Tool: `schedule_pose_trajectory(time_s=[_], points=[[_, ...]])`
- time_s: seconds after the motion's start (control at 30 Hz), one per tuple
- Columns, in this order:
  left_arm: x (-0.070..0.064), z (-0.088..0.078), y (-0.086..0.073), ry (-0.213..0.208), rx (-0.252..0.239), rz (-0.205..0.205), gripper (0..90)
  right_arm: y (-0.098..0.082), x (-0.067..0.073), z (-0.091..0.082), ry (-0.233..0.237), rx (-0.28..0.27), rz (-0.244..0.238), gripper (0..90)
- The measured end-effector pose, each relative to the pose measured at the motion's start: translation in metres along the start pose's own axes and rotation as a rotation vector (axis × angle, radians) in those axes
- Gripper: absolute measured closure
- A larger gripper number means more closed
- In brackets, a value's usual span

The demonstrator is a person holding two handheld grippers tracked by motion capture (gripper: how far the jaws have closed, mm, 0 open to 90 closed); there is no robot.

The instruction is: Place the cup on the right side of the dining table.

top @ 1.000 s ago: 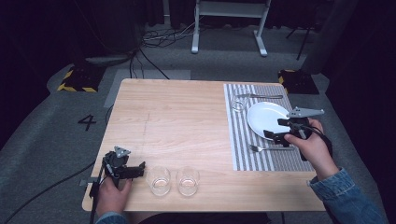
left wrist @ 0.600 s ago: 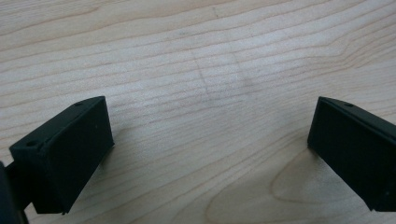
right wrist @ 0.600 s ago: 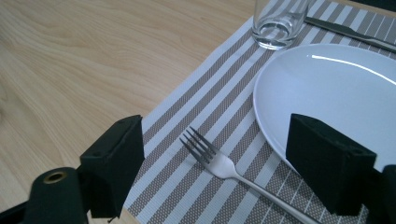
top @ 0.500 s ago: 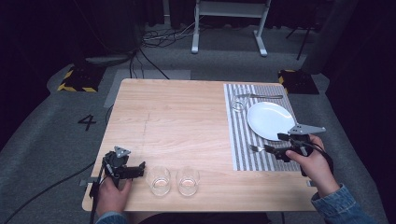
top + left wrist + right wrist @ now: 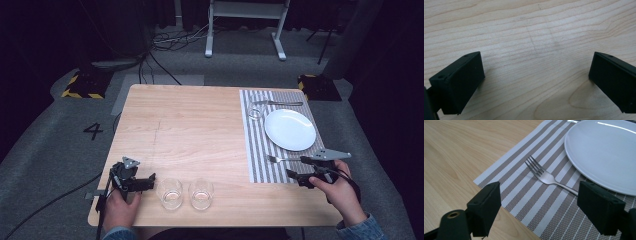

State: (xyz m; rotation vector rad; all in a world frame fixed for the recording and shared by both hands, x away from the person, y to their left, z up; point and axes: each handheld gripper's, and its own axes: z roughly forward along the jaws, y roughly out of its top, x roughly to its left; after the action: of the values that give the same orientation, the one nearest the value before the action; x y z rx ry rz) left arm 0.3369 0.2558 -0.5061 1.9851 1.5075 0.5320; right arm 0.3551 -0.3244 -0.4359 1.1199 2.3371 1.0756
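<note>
A light wooden table (image 5: 200, 130) is carrying a grey-and-white striped placemat (image 5: 257, 145) along its right side, with a white plate (image 5: 290, 129) sitting on the mat and a fork (image 5: 549, 178) lying just beside the plate's near edge, tines pointing toward the bare wood. Two empty drinking glasses (image 5: 186, 193) are standing side by side near the table's front edge. The right gripper (image 5: 537, 206) is hovering low over the fork's handle end with its jaws wide apart, while the left gripper (image 5: 534, 80) is resting near the front-left corner, just beside the glasses, jaws likewise spread over bare wood.
</note>
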Motion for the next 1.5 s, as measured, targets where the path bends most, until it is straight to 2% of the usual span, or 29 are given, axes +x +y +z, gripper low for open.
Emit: schedule_pose_trajectory(time_s=[0.17, 0.3, 0.57, 0.73, 0.9, 1.1, 1.23, 1.27, 1.5], points=[[0.000, 0.000, 0.000, 0.000, 0.000, 0.000, 0.3, -0.011, 0.005, 0.004, 0.001, 0.014, -0.005, 19.8], [0.000, 0.000, 0.000, 0.000, 0.000, 0.000, 0.3, -0.020, 0.009, 0.008, 0.019, 0.016, 0.011, 19.9], [0.000, 0.000, 0.000, 0.000, 0.000, 0.000, 0.3, -0.035, 0.015, 0.013, 0.022, 0.026, 0.028, 19.8], [0.000, 0.000, 0.000, 0.000, 0.000, 0.000, 0.3, -0.045, 0.018, 0.018, 0.022, 0.043, 0.024, 19.6], [0.000, 0.000, 0.000, 0.000, 0.000, 0.000, 0.2, -0.053, 0.022, 0.021, 0.014, 0.056, -0.001, 18.7], [0.000, 0.000, 0.000, 0.000, 0.000, 0.000, 0.3, -0.062, 0.025, 0.025, 0.023, 0.055, 0.001, 18.3], [0.000, 0.000, 0.000, 0.000, 0.000, 0.000, 0.3, -0.066, 0.028, 0.026, 0.004, 0.031, -0.019, 17.5], [0.000, 0.000, 0.000, 0.000, 0.000, 0.000, 0.3, -0.068, 0.031, 0.027, -0.006, 0.024, -0.039, 15.5], [0.000, 0.000, 0.000, 0.000, 0.000, 0.000, 0.2, -0.069, 0.033, 0.027, -0.011, 0.027, -0.031, 15.3]])
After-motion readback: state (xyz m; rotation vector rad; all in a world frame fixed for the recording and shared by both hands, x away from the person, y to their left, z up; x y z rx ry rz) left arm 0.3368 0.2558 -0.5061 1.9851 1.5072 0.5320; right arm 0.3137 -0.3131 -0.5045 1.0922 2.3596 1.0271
